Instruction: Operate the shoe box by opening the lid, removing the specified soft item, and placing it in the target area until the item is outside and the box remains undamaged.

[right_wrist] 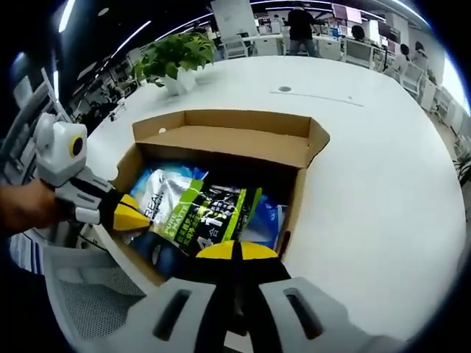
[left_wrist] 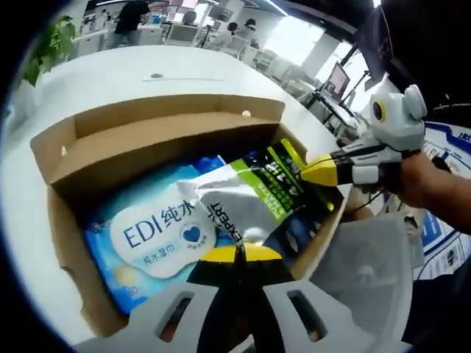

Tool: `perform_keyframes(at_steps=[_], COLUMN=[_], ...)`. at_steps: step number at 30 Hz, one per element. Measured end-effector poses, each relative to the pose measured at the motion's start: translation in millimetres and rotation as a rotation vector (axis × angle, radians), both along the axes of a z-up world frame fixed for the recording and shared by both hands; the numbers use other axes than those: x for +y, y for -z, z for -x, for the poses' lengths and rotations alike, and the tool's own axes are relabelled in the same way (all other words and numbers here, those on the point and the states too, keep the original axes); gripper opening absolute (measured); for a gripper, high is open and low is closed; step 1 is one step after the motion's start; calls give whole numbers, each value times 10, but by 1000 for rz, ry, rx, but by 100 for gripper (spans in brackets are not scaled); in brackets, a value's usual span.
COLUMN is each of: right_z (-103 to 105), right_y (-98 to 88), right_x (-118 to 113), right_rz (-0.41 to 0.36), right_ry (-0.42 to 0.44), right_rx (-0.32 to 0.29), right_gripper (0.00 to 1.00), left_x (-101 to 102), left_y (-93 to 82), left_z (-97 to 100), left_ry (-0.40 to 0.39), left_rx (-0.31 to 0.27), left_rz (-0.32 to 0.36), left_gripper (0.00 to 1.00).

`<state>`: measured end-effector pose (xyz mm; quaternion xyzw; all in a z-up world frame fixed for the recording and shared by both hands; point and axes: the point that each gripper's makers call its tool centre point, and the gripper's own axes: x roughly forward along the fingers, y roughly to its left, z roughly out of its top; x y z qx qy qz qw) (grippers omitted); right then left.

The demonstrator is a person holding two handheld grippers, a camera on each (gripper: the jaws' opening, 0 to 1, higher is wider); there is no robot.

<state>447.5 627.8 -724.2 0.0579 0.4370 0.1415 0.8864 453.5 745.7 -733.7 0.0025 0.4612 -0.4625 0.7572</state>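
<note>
An open cardboard shoe box point(left_wrist: 81, 169) point(right_wrist: 221, 136) stands on a white table, its lid flap folded back on the far side. Inside lies a blue wet-wipe pack point(left_wrist: 147, 235) point(right_wrist: 266, 217). On top of it rests a silver, green and black soft pouch point(left_wrist: 250, 195) point(right_wrist: 199, 209), partly lifted. My left gripper point(left_wrist: 239, 254) point(right_wrist: 131, 215) is shut on one edge of the pouch. My right gripper point(right_wrist: 235, 250) point(left_wrist: 320, 170) is shut on the opposite end. A hand holds each gripper.
The white table point(right_wrist: 368, 169) spreads wide to the right of the box and behind it. A potted plant point(right_wrist: 176, 59) stands at its far edge. A grey mesh chair point(left_wrist: 368, 272) sits close beside the box. Desks and people are far behind.
</note>
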Motion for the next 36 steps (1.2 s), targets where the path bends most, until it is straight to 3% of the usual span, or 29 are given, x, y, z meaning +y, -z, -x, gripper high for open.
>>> perform_keyframes(at_steps=[16,26,36], right_z=[26,-19,22], right_y=[-203,-442,-687], right_x=[21,14,-75], right_rz=[-4,-5,-6], right_ry=[2,3,16], right_rx=[-47,-96,-136], right_gripper=[0,0,0], left_x=[30,30,-50], left_y=[-265,-593,-819], left_z=[9,-55,5], left_ry=[-12,-14,-14], left_rx=[-52,-122,-151], left_rz=[20,29,49], left_gripper=[0,0,0])
